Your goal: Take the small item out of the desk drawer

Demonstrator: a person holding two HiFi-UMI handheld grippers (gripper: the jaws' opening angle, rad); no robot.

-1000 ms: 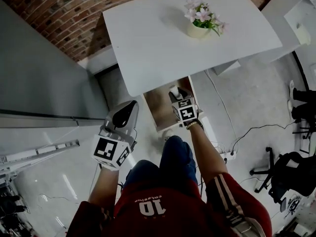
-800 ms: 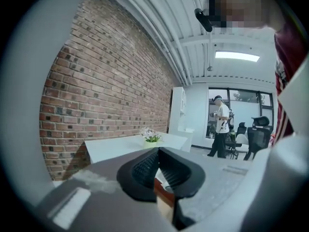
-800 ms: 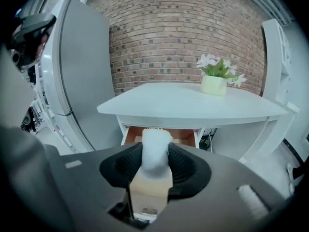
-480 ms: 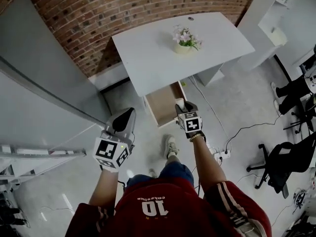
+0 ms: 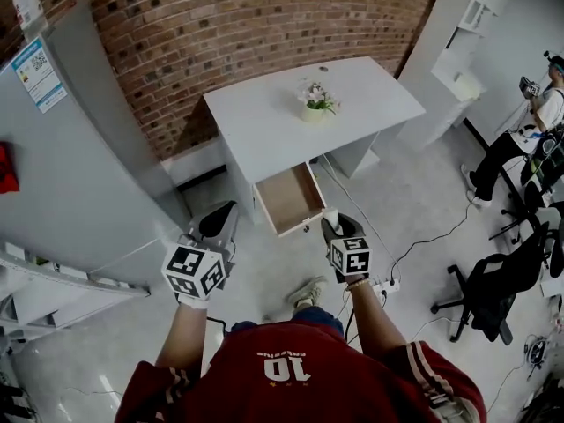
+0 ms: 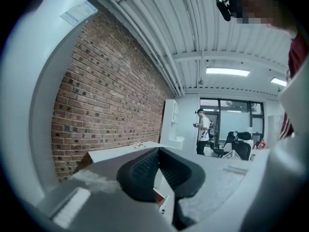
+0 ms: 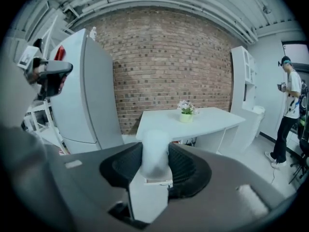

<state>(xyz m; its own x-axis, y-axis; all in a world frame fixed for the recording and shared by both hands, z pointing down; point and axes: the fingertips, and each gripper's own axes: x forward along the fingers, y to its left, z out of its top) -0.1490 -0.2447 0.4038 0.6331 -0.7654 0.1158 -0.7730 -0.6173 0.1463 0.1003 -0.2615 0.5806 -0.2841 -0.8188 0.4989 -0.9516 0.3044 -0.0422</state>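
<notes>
The person's right claw (image 7: 155,167) is clamped on a small white cylindrical item (image 7: 155,149). Its two black ribbed pads press the item's left and right sides, and the item stands upright between them with its rounded top above the pads. In the head view this claw hangs over the pale grey floor (image 5: 414,210), just near and right of the front of the open desk drawer with a light wooden inside (image 5: 287,196). The item is outside the drawer and clear of it.

The left claw (image 6: 158,152) has its black pads drawn together at the tips, with nothing between them. It is held out at the left, apart from the drawer, near the foot of a tall pale grey cabinet (image 5: 79,166).

The drawer sticks out from under the near edge of the white tabletop (image 5: 264,113). A small pale pot of pinkish flowers (image 5: 313,102) stands on the tabletop toward its far side. A red brick wall (image 5: 229,25) runs behind. A white power strip (image 5: 386,285) lies on the floor to the right of the right claw, and a black office chair (image 5: 485,298) stands further right. A second person (image 5: 529,122) stands at the far right.
</notes>
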